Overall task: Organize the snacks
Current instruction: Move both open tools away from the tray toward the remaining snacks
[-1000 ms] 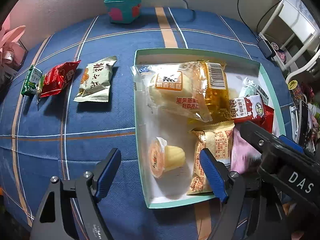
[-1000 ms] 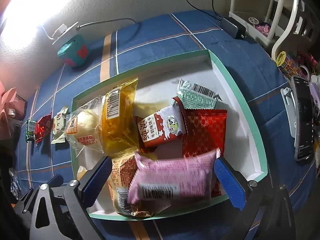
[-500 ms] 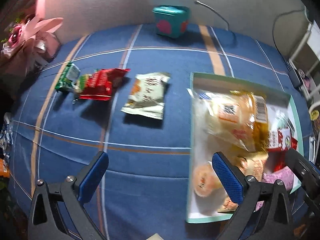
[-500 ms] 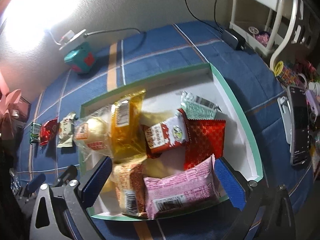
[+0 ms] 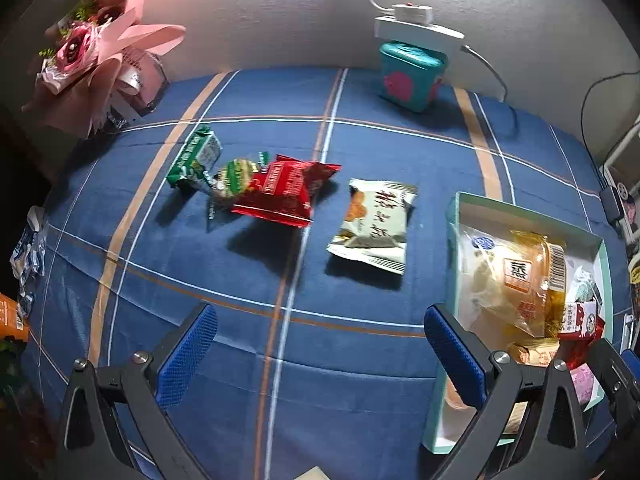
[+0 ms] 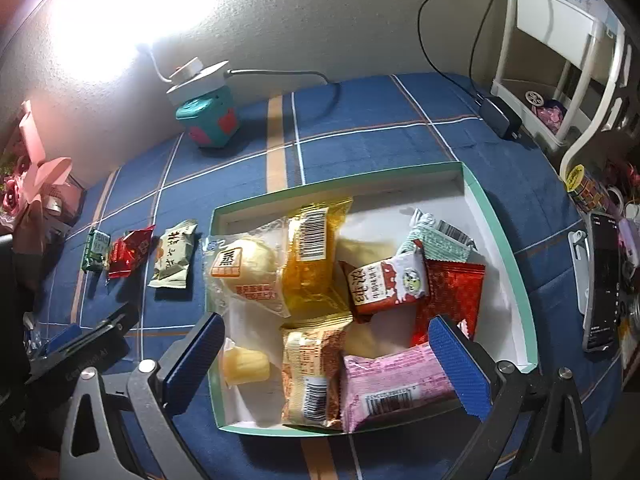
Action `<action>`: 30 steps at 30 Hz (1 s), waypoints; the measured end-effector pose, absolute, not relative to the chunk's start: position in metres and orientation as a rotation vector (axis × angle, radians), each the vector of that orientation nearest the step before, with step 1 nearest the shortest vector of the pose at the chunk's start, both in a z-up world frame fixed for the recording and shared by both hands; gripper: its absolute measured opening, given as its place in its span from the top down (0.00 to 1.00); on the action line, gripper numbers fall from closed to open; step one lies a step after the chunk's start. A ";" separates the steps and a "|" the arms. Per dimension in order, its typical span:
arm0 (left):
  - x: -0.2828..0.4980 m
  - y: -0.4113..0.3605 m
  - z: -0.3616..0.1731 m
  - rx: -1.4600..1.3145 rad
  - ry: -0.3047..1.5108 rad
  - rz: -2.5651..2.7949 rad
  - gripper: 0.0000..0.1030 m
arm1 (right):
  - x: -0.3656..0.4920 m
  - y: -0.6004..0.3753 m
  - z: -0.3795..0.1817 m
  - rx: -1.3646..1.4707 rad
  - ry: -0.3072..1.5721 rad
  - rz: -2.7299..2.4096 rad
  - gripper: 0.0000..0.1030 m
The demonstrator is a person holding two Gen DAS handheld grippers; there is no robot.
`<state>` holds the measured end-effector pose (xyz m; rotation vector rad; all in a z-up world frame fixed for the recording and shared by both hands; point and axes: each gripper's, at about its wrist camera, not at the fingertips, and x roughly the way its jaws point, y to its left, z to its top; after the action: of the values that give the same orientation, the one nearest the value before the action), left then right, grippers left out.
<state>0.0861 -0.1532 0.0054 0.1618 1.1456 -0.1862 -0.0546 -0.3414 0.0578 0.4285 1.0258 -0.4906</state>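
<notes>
Now, left gripper: its jaws are wide open with nothing between them, above the blue checked cloth.
Right gripper: its jaws are wide open too and hold nothing; it hangs over the near end of the box.
Box: white inside, green rim, lying on the cloth, full of snacks.
In the box: a bun in a clear bag, a yellow packet, a pink packet, a jelly cup.
Out on the cloth: a cream packet, a red packet and a green packet in a row left of the box.
Far edge: a teal tin by the wall.
</notes>
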 end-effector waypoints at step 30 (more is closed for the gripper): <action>0.146 0.026 0.017 -0.008 1.097 0.173 0.00 | 0.039 -0.209 0.041 0.368 1.064 -0.242 0.00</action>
<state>0.1464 0.0260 0.0175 -0.0077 1.0971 0.1731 0.0395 -0.2095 0.0411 0.3678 1.0643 -0.2418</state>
